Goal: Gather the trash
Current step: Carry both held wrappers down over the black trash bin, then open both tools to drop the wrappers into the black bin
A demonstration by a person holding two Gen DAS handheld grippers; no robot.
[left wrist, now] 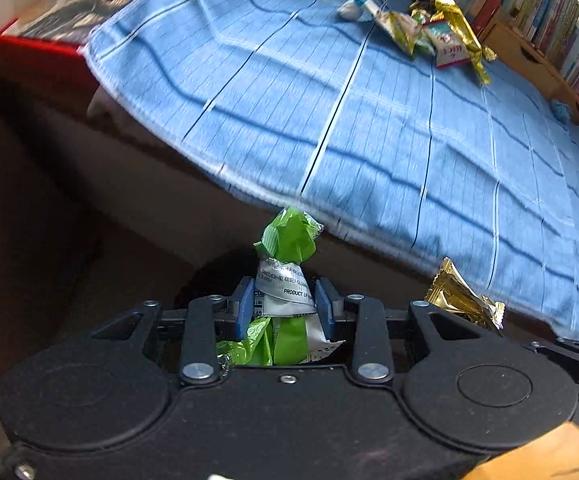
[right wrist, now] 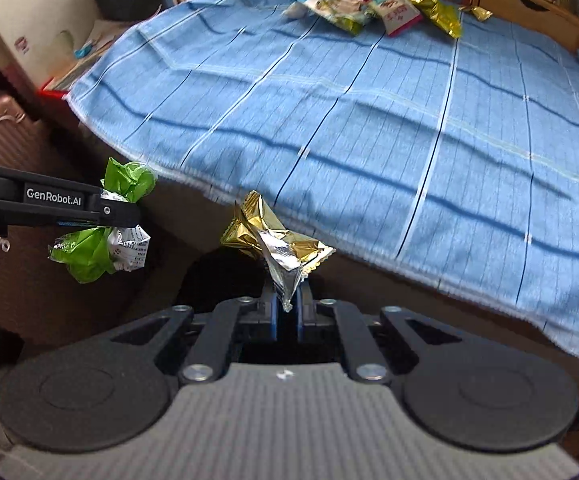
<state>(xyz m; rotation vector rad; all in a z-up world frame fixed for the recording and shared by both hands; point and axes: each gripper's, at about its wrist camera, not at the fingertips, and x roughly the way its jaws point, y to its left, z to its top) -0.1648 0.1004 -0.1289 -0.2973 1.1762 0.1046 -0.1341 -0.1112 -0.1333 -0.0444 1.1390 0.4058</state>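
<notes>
Left tongs clamp a crumpled green-and-silver wrapper between blue pads; right tongs, nearly fully closed, pinch the corner of a creased gold foil wrapper. Both hang past the edge of the tabletop, over a dark opening below (its nature cannot be told). A blue checked cloth, woven and wrinkled, covers the tabletop. At its far side lies a heap of remaining wrappers, gold, green and white, just before a row of upright books.
</notes>
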